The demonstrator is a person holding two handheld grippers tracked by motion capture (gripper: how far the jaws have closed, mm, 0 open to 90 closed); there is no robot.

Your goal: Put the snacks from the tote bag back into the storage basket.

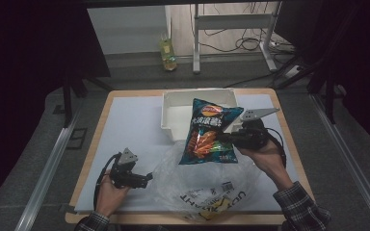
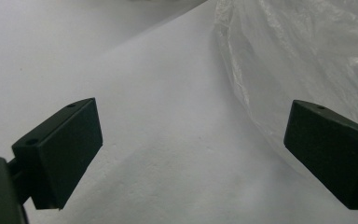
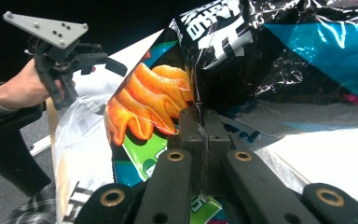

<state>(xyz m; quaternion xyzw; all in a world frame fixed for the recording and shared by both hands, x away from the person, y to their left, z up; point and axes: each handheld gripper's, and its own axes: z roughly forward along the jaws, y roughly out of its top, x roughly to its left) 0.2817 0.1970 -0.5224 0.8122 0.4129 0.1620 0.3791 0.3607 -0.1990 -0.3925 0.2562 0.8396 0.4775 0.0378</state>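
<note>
A blue chip bag (image 1: 211, 132) with orange snack pictures hangs upright above the table, between the white bin (image 1: 176, 111) and a clear plastic bag (image 1: 207, 185). My right gripper (image 1: 226, 138) is shut on the chip bag's right edge; in the right gripper view its jaws pinch the chip bag (image 3: 177, 93) at the gripper (image 3: 199, 128). My left gripper (image 1: 147, 179) rests low at the front left, open, beside the plastic bag's left edge. In the left gripper view its fingers (image 2: 60, 149) stand wide apart over white paper, with the plastic bag (image 2: 303, 60) at the right.
A white paper sheet (image 1: 130, 130) covers the wooden table. The white bin stands at the back centre. Beyond the table's far edge are a bottle (image 1: 168, 54) on the floor, white table legs and cables. Dark curtains flank both sides.
</note>
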